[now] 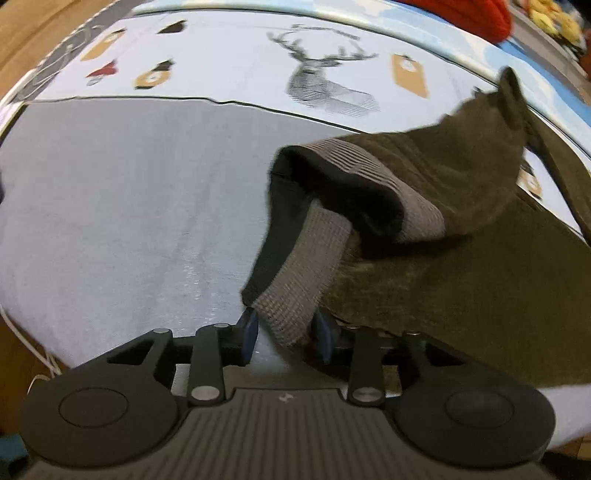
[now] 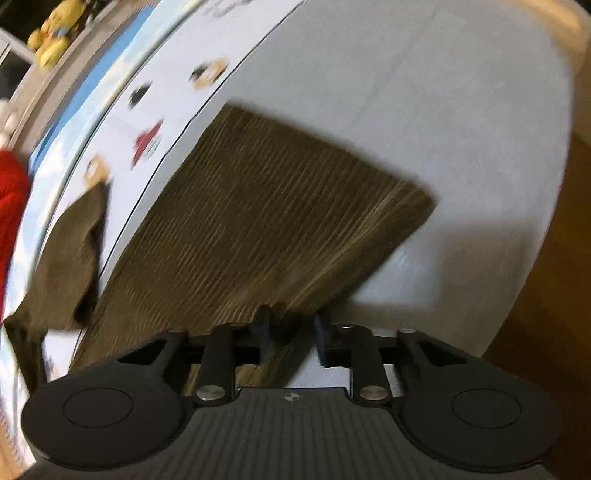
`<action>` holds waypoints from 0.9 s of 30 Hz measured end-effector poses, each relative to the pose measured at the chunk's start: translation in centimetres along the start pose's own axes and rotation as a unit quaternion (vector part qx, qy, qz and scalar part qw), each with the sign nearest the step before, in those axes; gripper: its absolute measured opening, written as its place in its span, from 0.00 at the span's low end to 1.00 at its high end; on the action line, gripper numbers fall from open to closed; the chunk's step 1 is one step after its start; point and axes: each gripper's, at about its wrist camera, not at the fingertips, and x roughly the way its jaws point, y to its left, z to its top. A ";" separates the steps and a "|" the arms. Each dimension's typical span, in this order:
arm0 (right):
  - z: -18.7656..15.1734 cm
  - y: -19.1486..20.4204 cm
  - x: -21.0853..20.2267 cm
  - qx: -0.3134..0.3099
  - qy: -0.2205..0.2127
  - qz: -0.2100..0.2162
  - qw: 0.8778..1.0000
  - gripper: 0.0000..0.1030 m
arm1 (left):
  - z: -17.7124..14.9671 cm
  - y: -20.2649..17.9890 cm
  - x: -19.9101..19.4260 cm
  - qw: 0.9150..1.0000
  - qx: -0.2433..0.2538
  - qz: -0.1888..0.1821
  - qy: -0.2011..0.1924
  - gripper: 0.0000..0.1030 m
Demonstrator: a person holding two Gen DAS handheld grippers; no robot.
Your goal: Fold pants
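Olive-brown corduroy pants [image 1: 461,277] lie on a grey sheet [image 1: 129,203]. One end with a grey ribbed band [image 1: 295,280] is raised and folded over toward me. My left gripper [image 1: 286,336] points down, its blue pads [image 1: 249,332] apart, with the band's tip hanging loosely between them. In the blurred right wrist view the pants [image 2: 277,221] spread flat, with a bunched part [image 2: 74,251] at the left. My right gripper [image 2: 291,328] stands open over the pants' near corner, and a gap shows beside the right pad.
A white cover printed with a deer [image 1: 321,81] and small figures lies beyond the grey sheet. A red knitted thing [image 1: 465,14] and yellow plush toys [image 2: 55,33] sit at the far edge. Wooden floor [image 2: 554,258] borders the sheet, and a white cord [image 1: 22,332] hangs at its left.
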 end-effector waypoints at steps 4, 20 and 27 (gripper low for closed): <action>0.4 -1.0 1.2 0.037 0.000 -0.018 0.999 0.43 | 1.2 0.5 0.2 0.999 -0.021 0.022 -0.021 0.72; 0.0 1.0 -1.6 -0.005 -0.112 -0.021 0.993 0.07 | 2.0 -2.1 5.2 0.996 0.090 0.024 0.012 0.38; -0.1 0.8 -1.3 -0.005 -0.102 -0.048 0.994 0.07 | 0.6 -2.6 2.7 0.988 0.146 0.035 -0.021 0.13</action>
